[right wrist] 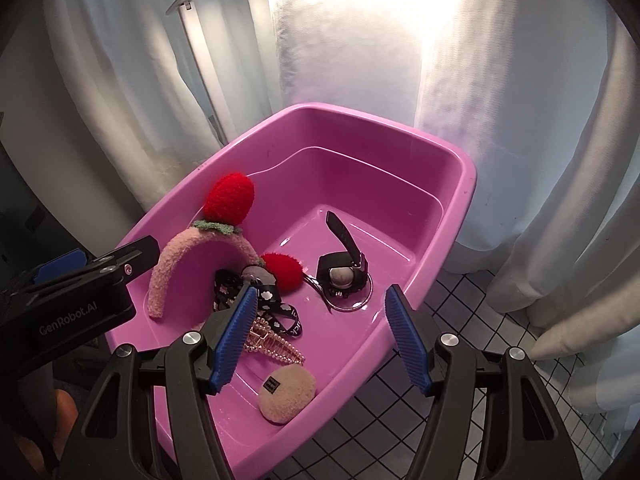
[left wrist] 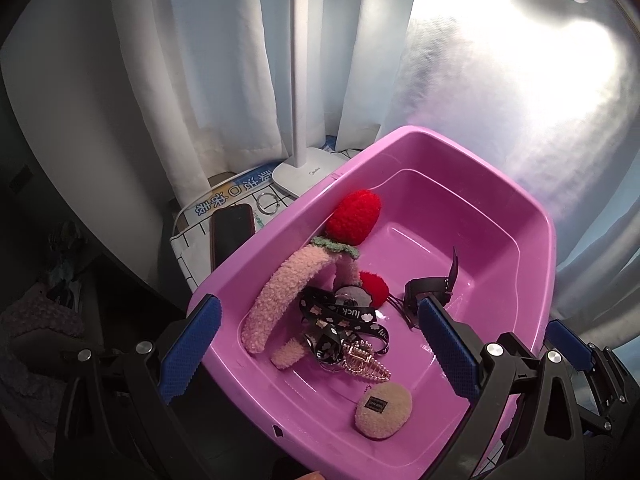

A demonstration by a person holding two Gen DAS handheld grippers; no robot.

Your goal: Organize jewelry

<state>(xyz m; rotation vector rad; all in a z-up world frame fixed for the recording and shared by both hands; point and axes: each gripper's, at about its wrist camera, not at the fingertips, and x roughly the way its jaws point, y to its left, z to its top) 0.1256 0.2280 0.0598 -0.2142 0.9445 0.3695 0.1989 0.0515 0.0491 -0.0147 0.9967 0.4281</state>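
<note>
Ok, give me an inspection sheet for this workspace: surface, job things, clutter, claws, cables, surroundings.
Surface: checked cloth under a pink tub.
Job's things: in the tub, a fuzzy headband with red strawberries, a black ribbon, a gold hair clip, a round beige puff, a black watch lying on a metal ring.
Clutter: phone and a metal ring beside the tub.
Claws: left claw open, empty, straddling the tub's near rim; right claw open, empty, over the tub.
Cables: nothing seen.
Surroundings: white curtains, a white desk lamp.
</note>
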